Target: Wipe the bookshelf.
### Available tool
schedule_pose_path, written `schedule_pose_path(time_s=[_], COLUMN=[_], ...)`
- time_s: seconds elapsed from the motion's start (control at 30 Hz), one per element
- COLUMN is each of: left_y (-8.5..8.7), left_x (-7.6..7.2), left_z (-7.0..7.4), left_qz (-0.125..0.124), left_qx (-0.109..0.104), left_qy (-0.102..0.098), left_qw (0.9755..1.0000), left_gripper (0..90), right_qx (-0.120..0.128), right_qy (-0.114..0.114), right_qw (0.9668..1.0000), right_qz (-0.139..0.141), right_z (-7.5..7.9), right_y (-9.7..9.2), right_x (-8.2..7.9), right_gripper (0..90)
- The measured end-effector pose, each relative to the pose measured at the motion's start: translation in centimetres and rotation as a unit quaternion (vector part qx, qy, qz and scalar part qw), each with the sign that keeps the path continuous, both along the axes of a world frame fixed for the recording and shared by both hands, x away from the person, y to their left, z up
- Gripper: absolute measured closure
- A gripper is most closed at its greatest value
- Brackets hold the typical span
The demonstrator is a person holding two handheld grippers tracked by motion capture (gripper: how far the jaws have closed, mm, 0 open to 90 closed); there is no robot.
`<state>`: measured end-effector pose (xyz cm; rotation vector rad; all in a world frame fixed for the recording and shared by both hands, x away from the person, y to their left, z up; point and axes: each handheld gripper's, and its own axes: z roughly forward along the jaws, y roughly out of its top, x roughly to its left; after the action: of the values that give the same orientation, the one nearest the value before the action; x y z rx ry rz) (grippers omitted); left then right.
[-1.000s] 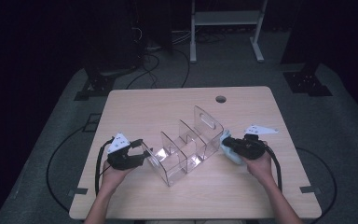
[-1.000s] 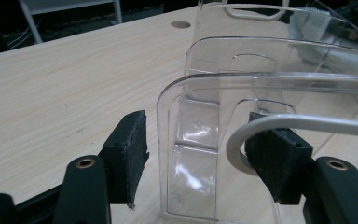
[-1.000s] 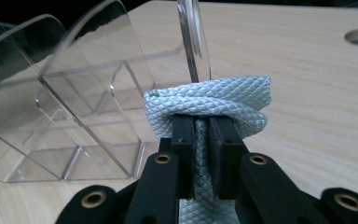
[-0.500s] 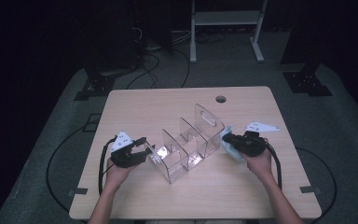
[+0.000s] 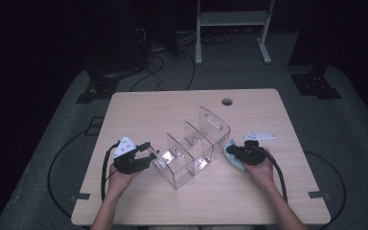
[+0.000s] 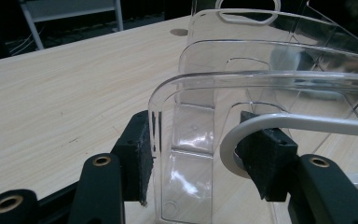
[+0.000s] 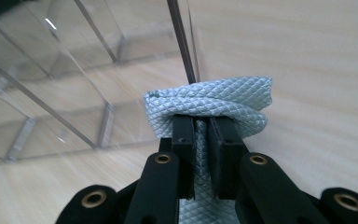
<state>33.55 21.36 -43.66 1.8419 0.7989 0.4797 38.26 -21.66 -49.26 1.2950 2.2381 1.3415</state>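
Note:
A clear plastic organiser [image 5: 191,148] with several compartments lies at an angle in the middle of the wooden table [image 5: 172,108]. My left gripper [image 5: 151,155] is at its near-left end. In the left gripper view the jaws have just been closing, and the pads [image 6: 137,154] now clamp the organiser's end wall [image 6: 200,140]. My right gripper [image 5: 232,153] is at the organiser's right side, shut on a folded pale blue cloth [image 5: 234,162]. The right gripper view shows that cloth [image 7: 209,100] bunched over the gripper [image 7: 203,126] and touching a clear wall edge [image 7: 184,51].
A small round hole [image 5: 226,101] sits near the table's far edge. Dark cables [image 5: 153,62] and a white metal frame [image 5: 230,19] are on the floor behind the table. Both forearms come in over the front edge.
The right hand has sunk a little with the cloth, close against the organiser's side. The left jaws have drawn in on the organiser's end wall; the left hand has kept its place.

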Motion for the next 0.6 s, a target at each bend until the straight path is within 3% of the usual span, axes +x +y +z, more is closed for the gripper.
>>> schedule_pose_path(time_s=[0.07, 0.2, 0.27, 0.33, 0.43, 0.47, 0.6], left_y=[0.0, 0.0, 0.0, -0.1, -0.1, -0.1, -0.2], left_x=[0.0, 0.0, -0.1, -0.1, -0.2, -0.2, -0.3], left_z=[0.0, 0.0, 0.0, -0.1, -0.1, -0.1, -0.1], left_qz=[0.001, 0.001, 0.003, 0.004, 0.005, 0.005, 0.008], left_qx=[-0.001, -0.001, -0.001, -0.003, -0.002, -0.003, -0.002], left_qy=[0.0, -0.001, 0.0, -0.001, -0.001, -0.001, -0.003], left_qw=[1.0, 1.0, 1.0, 1.0, 1.0, 1.0, 1.0], left_gripper=[46.5, 46.5, 46.5, 46.5, 46.5, 46.5, 46.5], right_qx=[0.005, 0.024, 0.027, 0.023, 0.005, 0.009, 0.029], right_qy=[0.007, -0.028, -0.033, -0.022, 0.014, 0.016, -0.001], right_qw=[1.0, 0.9993, 0.999, 0.9995, 0.9998, 0.9998, 0.9995], right_qz=[-0.004, -0.005, -0.008, -0.009, -0.01, -0.009, -0.007], right_z=[0.0, 2.1, 2.4, 1.6, -0.6, -0.9, 0.9], right_y=[0.0, -0.4, -0.5, -0.4, -0.1, -0.1, -0.3], right_x=[0.1, -0.4, -0.4, -0.2, 0.2, 0.3, -0.6], right_gripper=[81.5, 81.5, 81.5, 81.5, 81.6, 81.6, 81.6])
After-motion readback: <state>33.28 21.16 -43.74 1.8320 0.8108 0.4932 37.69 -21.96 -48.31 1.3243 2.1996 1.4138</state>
